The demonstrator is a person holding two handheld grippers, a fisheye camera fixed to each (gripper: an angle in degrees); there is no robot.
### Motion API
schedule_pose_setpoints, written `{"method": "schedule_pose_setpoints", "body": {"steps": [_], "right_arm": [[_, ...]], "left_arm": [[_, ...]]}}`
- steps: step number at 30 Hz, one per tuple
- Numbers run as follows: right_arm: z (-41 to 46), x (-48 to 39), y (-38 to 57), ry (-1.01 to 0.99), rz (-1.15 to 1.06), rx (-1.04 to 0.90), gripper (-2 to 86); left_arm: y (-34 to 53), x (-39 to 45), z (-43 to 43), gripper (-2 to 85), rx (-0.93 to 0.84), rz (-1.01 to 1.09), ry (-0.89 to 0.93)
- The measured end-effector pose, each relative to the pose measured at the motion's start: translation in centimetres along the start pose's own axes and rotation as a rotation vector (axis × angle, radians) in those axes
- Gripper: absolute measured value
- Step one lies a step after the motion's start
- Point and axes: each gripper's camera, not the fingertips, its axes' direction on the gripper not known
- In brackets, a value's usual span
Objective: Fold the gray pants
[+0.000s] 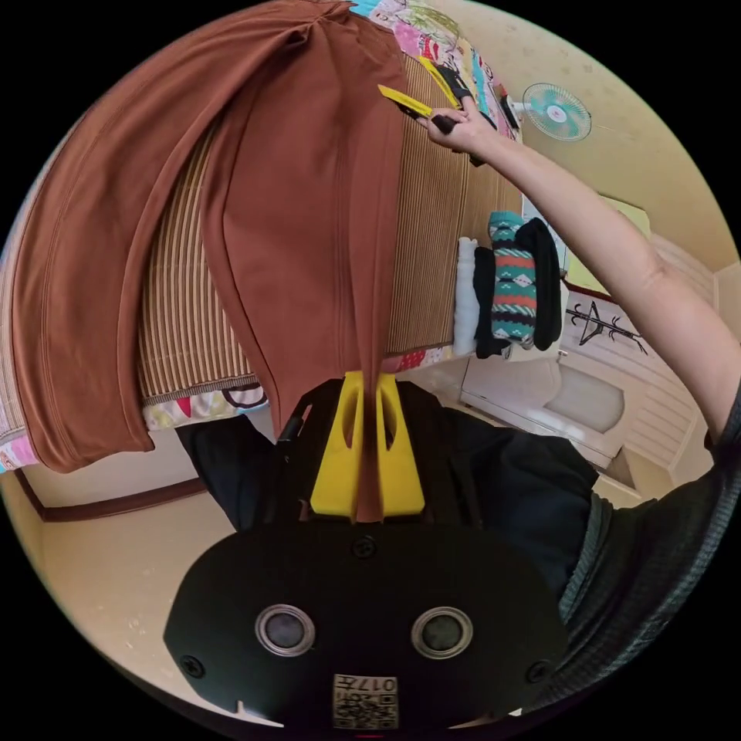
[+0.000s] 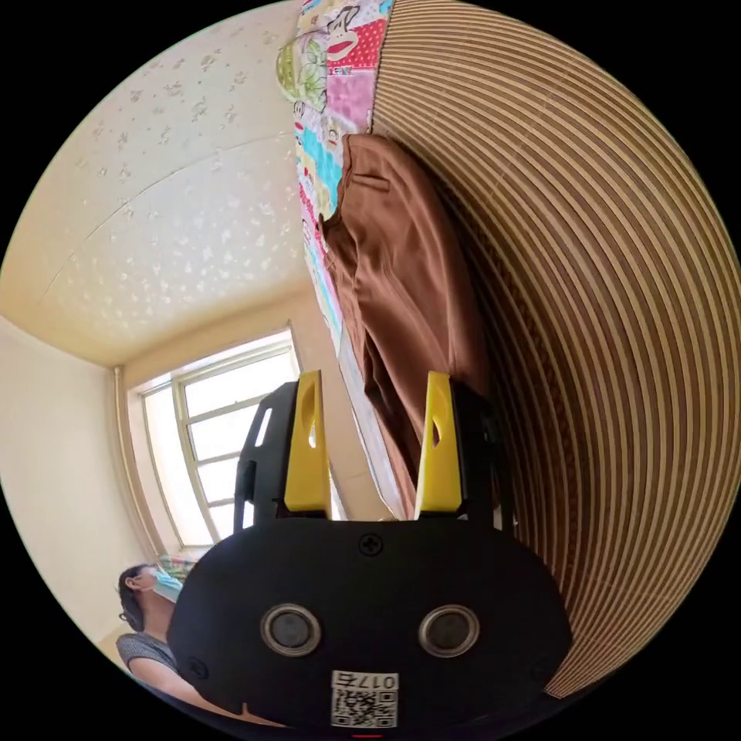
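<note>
My left tool (image 1: 369, 432) is clamped on the pants (image 1: 293, 231): both yellow jaws press together on a gathered fold of the fabric, which runs down between them. The pants appear brown in both views, not gray. In the left gripper view they spread from that clamped fold across the striped mat (image 1: 432, 255) covering the bed (image 1: 202, 407), and one portion hangs over the bed's edge past the patterned sheet. My right tool (image 2: 373, 451) has its jaws apart, with nothing between them; in the right gripper view the pants (image 2: 401, 293) lie along the edge of the mat (image 2: 602, 309), close beside one jaw, and I cannot tell whether that jaw touches the fabric. In the left gripper view my right hand (image 1: 465, 131) holds the right tool (image 1: 421, 96) at the far end of the pants. A stack of folded clothes (image 1: 513, 282) sits on the mat, well apart from the pants. A fan (image 1: 557, 111) stands by the wall.
</note>
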Motion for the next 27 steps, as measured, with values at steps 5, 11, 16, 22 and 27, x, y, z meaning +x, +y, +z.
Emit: {"method": "schedule_pose_setpoints", "body": {"steps": [5, 11, 16, 22, 27], "right_arm": [[6.5, -4.5, -3.2, 0.137, -0.130, 0.039, 3.9], [11.2, -12.7, -2.3, 0.487, -0.320, 0.005, 2.9], [9.2, -11.9, 0.4, 0.624, -0.294, 0.027, 11.8], [6.4, -1.3, 3.6, 0.615, -0.109, 0.076, 16.7], [6.9, 8.2, 4.3, 0.083, -0.005, 0.313, 15.3]], "left_arm": [[2.3, -2.9, -2.5, -0.4, 0.063, -0.017, 0.163], [4.8, -6.2, -6.9, -0.4, 0.130, 0.023, 0.354], [6.0, -7.1, -10.3, -0.4, 0.116, 0.043, 0.365], [7.7, -9.3, -14.7, -0.4, 0.118, 0.010, 0.446], [8.9, -10.7, -17.2, -0.4, 0.096, 0.010, 0.451]]}}
